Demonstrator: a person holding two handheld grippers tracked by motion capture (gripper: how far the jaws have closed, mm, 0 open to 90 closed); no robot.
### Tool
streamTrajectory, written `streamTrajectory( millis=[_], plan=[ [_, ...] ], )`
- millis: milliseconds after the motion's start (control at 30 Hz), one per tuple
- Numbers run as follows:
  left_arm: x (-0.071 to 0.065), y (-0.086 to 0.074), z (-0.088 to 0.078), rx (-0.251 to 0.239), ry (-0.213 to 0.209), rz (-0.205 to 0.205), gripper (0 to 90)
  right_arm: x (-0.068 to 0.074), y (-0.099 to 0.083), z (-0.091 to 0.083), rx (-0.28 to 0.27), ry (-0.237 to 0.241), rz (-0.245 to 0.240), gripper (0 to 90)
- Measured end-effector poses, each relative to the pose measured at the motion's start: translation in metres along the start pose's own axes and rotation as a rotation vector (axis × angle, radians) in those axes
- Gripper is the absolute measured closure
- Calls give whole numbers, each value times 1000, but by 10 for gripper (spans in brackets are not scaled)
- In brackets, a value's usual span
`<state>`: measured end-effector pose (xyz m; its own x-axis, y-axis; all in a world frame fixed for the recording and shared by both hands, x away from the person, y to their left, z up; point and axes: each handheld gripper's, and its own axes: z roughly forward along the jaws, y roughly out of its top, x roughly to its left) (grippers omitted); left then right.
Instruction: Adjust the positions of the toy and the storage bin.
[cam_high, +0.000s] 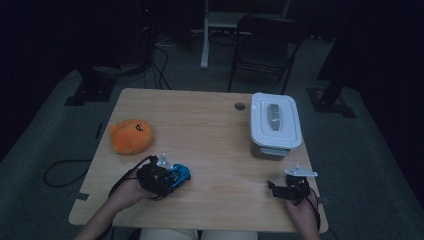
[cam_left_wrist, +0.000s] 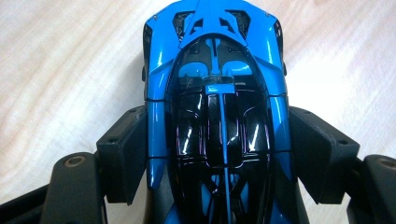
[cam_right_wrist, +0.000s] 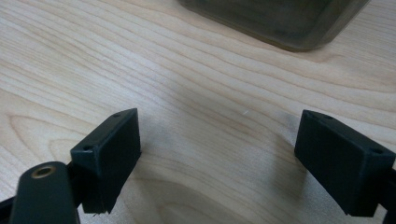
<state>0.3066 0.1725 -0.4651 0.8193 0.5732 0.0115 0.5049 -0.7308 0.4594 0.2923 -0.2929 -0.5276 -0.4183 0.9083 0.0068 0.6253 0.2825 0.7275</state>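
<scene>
Fingers of the left gripper were clamped on the blue toy car.
The right gripper was held open, empty, near the lidded bin; the car's delivery seemingly remained undone.

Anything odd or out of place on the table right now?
Nothing stands out. The blue toy car sits squarely between the left tongs, the orange plush lies intact, and the white-lidded container stands upright and closed. No spills or damage visible.

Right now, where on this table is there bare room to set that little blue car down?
The widest bare wood lies mid-table, between the orange plush and the white lidded box. The front strip between the left gripper, clamping the blue toy car, and the open right gripper is free too.
</scene>
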Motion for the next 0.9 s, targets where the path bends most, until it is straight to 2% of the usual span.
streamTrajectory(
  millis=[100, 300, 367, 400, 600, 667, 767, 900],
  plan=[
    [-5, -7, 2, 5, -31, 13, 279, 0, 0, 0, 0, -1, 1, 139],
    [-13, -16, 3, 19, -60, 64, 279, 0, 0, 0, 0, -1, 1, 138],
    [-13, -18, 3, 15, -79, 65, 279, 0, 0, 0, 0, -2, 1, 139],
    [-13, -19, 4, 15, -71, 80, 279, 0, 0, 0, 0, -2, 2, 138],
    [-13, -25, 12, 37, -87, 93, 278, 0, 0, 0, 0, -3, 3, 139],
    [-14, -26, 14, 36, -82, 98, 281, 0, 0, 0, 0, -3, 3, 139],
    [-11, -29, 15, 16, -95, 88, 281, 0, 0, 0, 0, -3, 3, 139],
    [-14, -29, 15, 16, -82, 97, 278, 0, 0, 0, 0, -3, 3, 139]
  ],
)
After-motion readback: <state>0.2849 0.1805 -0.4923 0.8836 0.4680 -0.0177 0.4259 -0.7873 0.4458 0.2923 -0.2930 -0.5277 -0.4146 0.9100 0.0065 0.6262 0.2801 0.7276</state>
